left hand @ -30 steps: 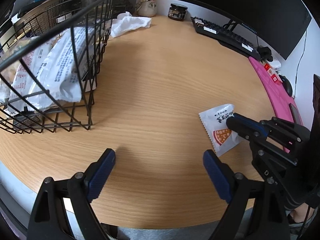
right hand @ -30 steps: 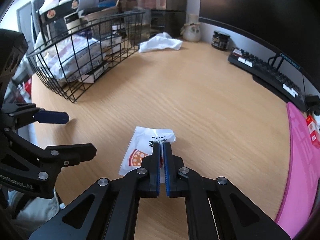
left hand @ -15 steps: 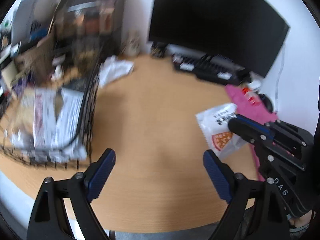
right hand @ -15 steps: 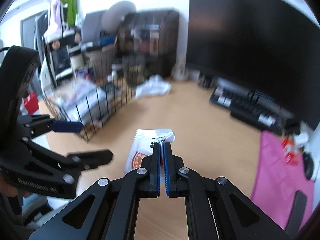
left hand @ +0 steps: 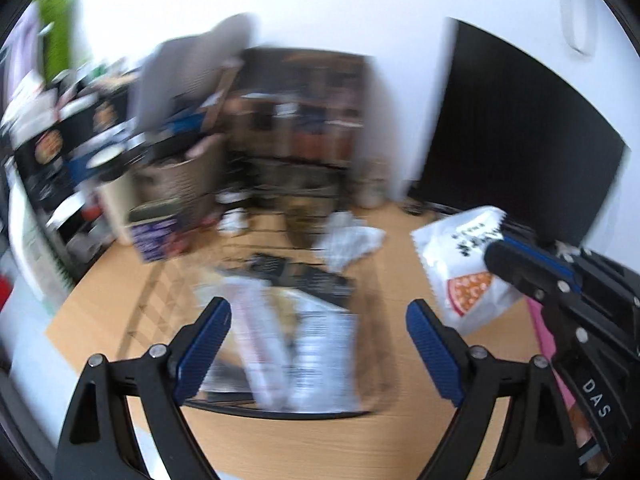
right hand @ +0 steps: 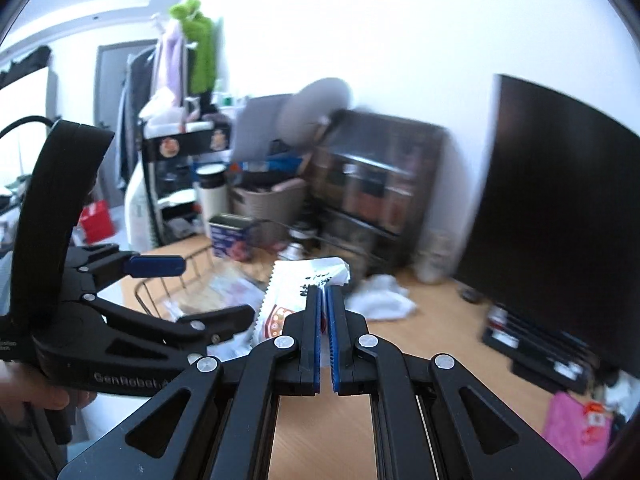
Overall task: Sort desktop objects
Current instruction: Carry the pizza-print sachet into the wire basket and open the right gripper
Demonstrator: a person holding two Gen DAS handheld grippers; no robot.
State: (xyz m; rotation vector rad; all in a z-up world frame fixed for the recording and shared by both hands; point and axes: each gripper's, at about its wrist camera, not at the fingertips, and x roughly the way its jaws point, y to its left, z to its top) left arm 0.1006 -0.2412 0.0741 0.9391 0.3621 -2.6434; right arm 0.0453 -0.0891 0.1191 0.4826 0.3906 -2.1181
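A small white snack packet (right hand: 304,284) with a pizza-slice print hangs in the air above the wooden desk, pinched in my right gripper (right hand: 325,289), which is shut on its edge. In the left wrist view the same packet (left hand: 460,264) shows at the right, held by the right gripper (left hand: 498,250). My left gripper (left hand: 318,320) is open with nothing between its blue pads; it hovers over the wire basket (left hand: 280,406), which holds several white packets (left hand: 316,344). In the right wrist view the left gripper (right hand: 200,292) sits at the left, beside the basket (right hand: 160,292).
A crumpled white tissue (right hand: 380,296) lies on the desk (right hand: 320,432) behind the packet. A dark monitor (right hand: 560,220) and keyboard (right hand: 536,344) stand at the right, with a pink mat (right hand: 576,428). Cluttered shelves (right hand: 372,200) and boxes line the back. A hand (right hand: 36,392) holds the left gripper.
Both grippers rose from the desk and tilted up. The right one lifted the pizza packet off the desk. The left gripper moved over the basket, staying open.
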